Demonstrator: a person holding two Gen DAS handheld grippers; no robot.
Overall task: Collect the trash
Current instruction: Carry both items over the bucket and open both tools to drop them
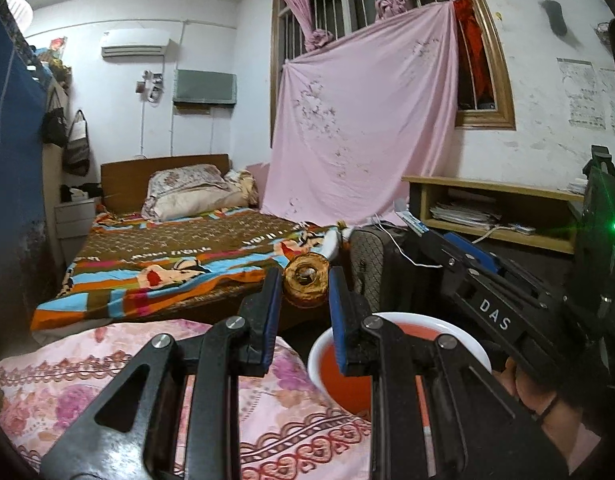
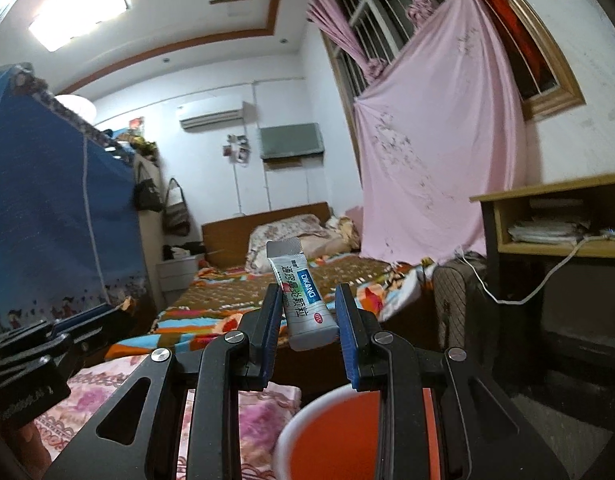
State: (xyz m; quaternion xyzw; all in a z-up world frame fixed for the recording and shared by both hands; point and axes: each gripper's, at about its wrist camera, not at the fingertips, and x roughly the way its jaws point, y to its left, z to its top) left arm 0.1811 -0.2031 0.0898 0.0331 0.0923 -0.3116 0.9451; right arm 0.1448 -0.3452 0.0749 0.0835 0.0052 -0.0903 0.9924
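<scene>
My left gripper [image 1: 305, 286] is shut on a brown crumpled ring-shaped piece of trash [image 1: 306, 283], held above the near edge of the orange trash bin [image 1: 459, 330] with a white rim. My right gripper [image 2: 307, 304] is shut on a white medicine sachet [image 2: 303, 300] with blue and green print, which sticks up between the fingers. The same bin [image 2: 303, 420] lies just below and ahead of it. The right gripper's body shows at the right of the left wrist view [image 1: 495, 312]; the left gripper's body shows at the left of the right wrist view [image 2: 35, 356].
A pink floral cloth [image 1: 107, 380] covers the surface beside the bin. A bed with a striped blanket [image 1: 179, 264] lies ahead. A pink sheet [image 1: 363, 120] hangs over the window. A wooden desk [image 1: 503, 208] and a dark suitcase [image 1: 371, 260] stand at the right. A blue wardrobe [image 2: 47, 220] is on the left.
</scene>
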